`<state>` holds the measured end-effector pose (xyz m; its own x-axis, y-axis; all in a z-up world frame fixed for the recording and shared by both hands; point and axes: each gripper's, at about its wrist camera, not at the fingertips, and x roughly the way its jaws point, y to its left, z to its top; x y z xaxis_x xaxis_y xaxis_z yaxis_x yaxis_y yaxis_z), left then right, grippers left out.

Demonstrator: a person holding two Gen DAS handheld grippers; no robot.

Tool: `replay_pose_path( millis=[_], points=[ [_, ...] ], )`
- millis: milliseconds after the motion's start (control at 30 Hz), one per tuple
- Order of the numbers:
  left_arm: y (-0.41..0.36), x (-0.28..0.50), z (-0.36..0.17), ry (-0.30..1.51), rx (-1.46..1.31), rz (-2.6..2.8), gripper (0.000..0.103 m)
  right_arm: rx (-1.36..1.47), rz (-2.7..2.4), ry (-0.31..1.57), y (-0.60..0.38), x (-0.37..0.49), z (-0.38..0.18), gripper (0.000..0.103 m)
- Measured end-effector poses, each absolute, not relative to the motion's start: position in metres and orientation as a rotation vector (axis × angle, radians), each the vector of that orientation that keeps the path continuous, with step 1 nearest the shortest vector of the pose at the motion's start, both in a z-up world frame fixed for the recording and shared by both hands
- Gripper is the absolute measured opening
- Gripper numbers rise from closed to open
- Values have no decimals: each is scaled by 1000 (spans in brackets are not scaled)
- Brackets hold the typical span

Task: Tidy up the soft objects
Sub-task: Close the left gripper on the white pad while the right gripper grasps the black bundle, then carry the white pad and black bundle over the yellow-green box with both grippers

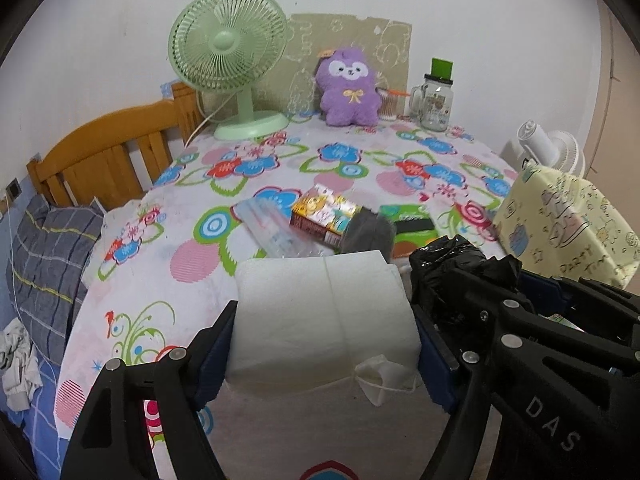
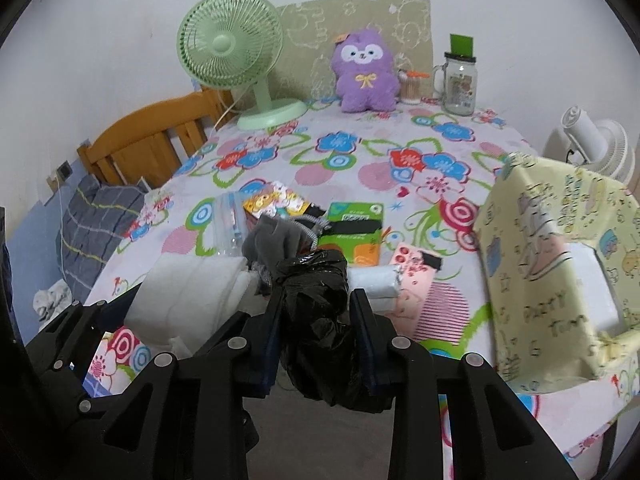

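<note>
My left gripper point(image 1: 324, 344) is shut on a folded white soft pad point(image 1: 324, 316), held above the flowered table; a small white face mask point(image 1: 382, 376) hangs at its near edge. The pad also shows in the right wrist view point(image 2: 188, 300). My right gripper point(image 2: 316, 336) is shut on a crumpled black plastic bag point(image 2: 316, 320), also seen in the left wrist view point(image 1: 452, 264). A grey cloth point(image 2: 272, 240) lies just beyond the bag. A purple plush toy point(image 2: 366, 72) sits upright at the table's far edge. A white roll point(image 2: 374, 282) lies right of the bag.
A yellow patterned box point(image 2: 560, 264) stands at the right. A green fan point(image 2: 230, 52), a glass jar point(image 2: 460, 84) and a swab cup point(image 2: 412, 88) line the back. A colourful carton point(image 2: 276, 204), clear zip bag point(image 2: 228, 224) and green packet point(image 2: 352, 232) lie mid-table. A wooden bed headboard point(image 1: 104, 156) is left.
</note>
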<state>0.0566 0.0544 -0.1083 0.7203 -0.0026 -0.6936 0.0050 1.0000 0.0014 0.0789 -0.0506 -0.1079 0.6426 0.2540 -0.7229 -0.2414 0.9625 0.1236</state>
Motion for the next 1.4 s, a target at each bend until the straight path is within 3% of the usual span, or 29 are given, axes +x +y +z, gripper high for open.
replay_pose_path(
  millis=[733,1400],
  points=[
    [10,44,-41,654,46,-53,81,49,213,710,-98,61,-39,35],
    [-53,52,-15,612,67,-110,81,55,158,656,-162,62,-10,35]
  ],
)
